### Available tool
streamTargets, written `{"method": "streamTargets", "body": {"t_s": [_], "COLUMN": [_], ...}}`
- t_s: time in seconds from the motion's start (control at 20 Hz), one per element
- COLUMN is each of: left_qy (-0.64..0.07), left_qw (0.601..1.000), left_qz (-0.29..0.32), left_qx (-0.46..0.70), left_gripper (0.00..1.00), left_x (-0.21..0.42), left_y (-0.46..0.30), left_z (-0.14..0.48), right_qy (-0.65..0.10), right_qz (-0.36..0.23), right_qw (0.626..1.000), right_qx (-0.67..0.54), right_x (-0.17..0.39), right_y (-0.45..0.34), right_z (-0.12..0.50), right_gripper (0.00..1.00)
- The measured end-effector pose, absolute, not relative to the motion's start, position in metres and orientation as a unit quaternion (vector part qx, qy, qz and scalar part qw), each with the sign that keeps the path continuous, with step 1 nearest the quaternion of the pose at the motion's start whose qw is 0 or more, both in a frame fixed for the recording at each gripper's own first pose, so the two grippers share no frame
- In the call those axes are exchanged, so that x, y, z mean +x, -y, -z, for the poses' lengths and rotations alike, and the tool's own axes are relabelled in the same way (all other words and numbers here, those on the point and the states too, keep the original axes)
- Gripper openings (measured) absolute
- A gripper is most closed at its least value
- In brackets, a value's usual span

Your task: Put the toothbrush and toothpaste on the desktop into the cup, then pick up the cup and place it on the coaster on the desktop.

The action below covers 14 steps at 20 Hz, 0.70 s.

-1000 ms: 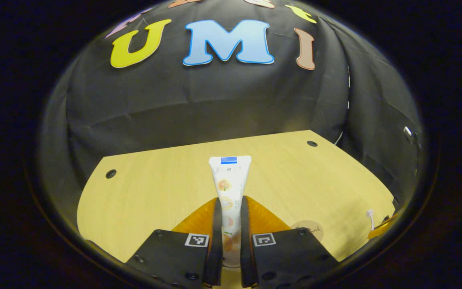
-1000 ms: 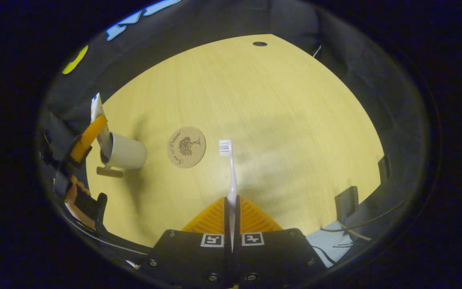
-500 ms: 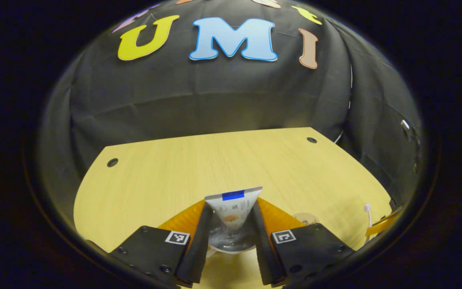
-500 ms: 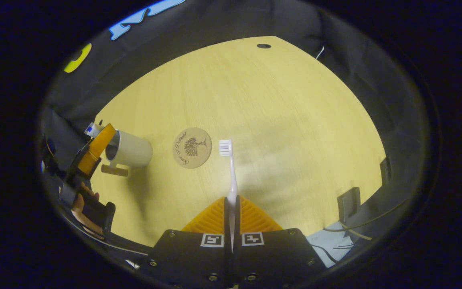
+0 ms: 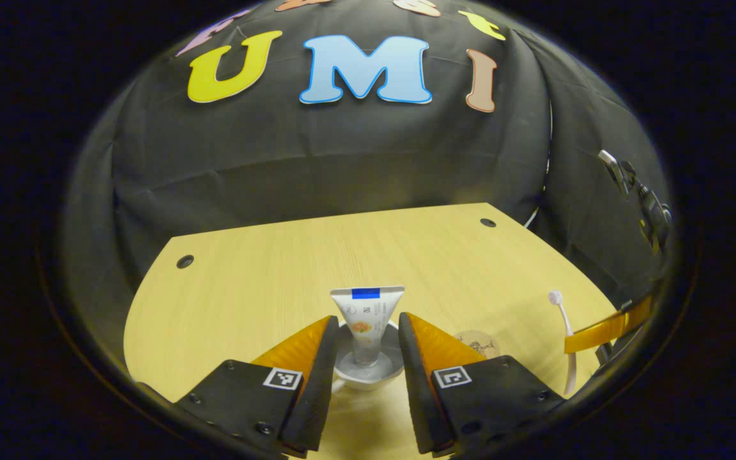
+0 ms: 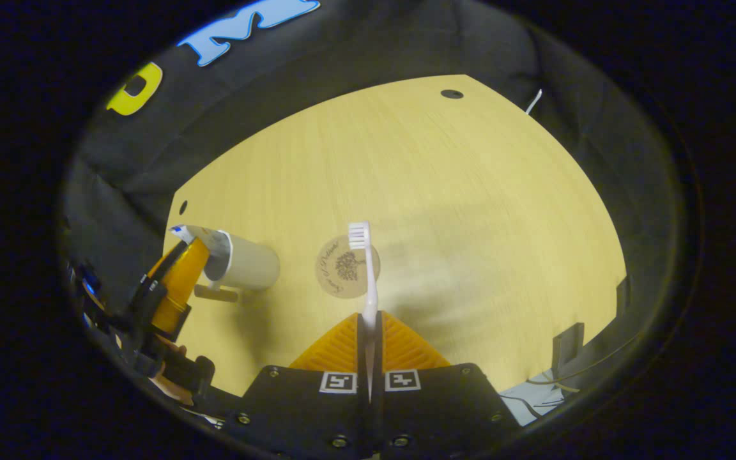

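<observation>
In the left gripper view my left gripper (image 5: 366, 327) is open just above a white cup (image 5: 368, 375). The toothpaste tube (image 5: 367, 311) stands in the cup, crimped end up, free of both fingers. The round brown coaster (image 5: 476, 344) lies to the right of the cup. In the right gripper view my right gripper (image 6: 368, 317) is shut on the white toothbrush (image 6: 371, 281), bristle head pointing away, held in the air over the coaster (image 6: 336, 278). To the left stands the cup (image 6: 250, 263) with the toothpaste (image 6: 197, 234) in it and the left gripper (image 6: 179, 281) at its mouth.
The light wooden desk (image 6: 470, 191) has small round holes near its far corners (image 5: 184, 261). A black bracket (image 6: 566, 335) and cables (image 6: 534, 402) sit off the desk's right edge. A hand (image 6: 170, 383) holds the left gripper. The right gripper (image 5: 604, 326) with the toothbrush (image 5: 563, 326) hangs at the right.
The left gripper opened and let go of the toothpaste, which dropped into the cup, then drew back a little. The right gripper carried the toothbrush left, over the coaster and toward the cup.
</observation>
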<state>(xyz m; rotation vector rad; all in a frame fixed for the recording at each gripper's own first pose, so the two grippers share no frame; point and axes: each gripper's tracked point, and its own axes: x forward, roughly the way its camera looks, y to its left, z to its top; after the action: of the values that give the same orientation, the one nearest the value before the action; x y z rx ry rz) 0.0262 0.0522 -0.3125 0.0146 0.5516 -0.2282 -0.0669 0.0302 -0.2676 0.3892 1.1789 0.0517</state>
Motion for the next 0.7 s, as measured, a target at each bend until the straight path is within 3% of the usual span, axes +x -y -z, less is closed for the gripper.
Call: {"method": "streamTargets", "body": {"t_s": [0.7], "left_qy": [-0.283], "left_qw": [0.958], "left_qz": [0.046], "left_qx": [0.001], "left_gripper": [0.6], "left_x": [-0.028], "left_y": [-0.135], "left_z": [0.304], "right_qy": [-0.492], "right_qz": [-0.079], "right_qw": [0.836], "right_qx": [0.231], "right_x": [0.025], "right_y": [-0.116], "right_z": [0.221], "right_gripper": [0.02]}}
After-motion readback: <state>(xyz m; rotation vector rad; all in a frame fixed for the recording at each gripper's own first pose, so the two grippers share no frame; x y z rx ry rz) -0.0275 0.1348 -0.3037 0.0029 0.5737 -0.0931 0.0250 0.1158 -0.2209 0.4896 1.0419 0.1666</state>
